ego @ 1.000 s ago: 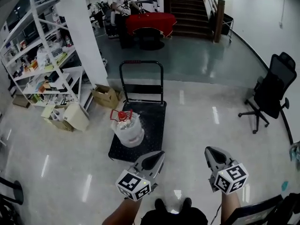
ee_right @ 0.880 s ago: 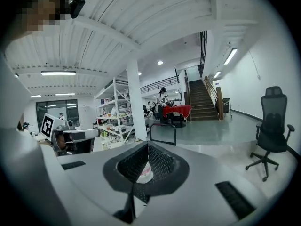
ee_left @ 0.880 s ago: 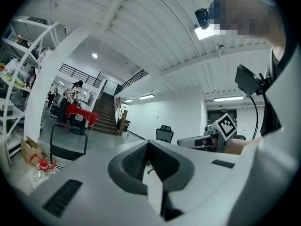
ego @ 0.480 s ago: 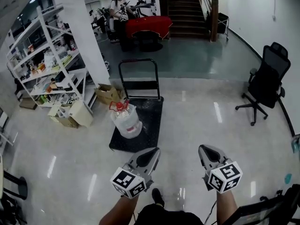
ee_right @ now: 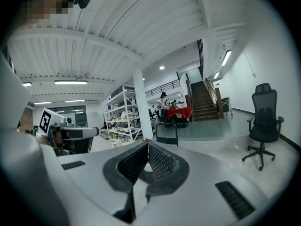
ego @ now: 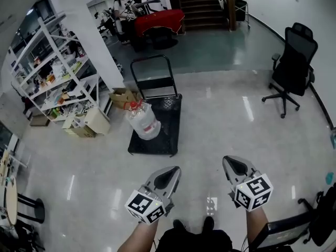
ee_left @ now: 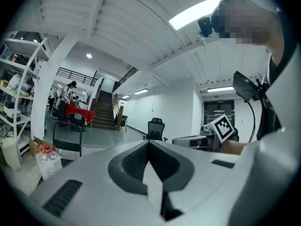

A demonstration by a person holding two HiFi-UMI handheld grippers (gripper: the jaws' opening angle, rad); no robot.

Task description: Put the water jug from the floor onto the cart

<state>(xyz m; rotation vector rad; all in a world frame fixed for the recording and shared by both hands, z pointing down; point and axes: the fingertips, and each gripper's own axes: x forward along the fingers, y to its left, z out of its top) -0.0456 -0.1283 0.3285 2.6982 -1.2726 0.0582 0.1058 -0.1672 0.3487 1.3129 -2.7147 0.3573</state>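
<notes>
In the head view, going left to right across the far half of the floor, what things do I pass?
shelving rack → white box → water jug standing on the cart → office chair

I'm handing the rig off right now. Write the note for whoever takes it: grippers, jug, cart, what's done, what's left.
Left gripper: fingers shut, nothing between them.
Right gripper: fingers shut, nothing between them.
Both are held out in front of the person, well short of the cart, touching nothing.
Water jug: stands on the cart's deck, towards its left edge as the head view shows it, red cap up.
Done: the jug is off the floor and on the cart.
Left: apparently nothing; perhaps check that the jug sits steady so near the edge.
</notes>
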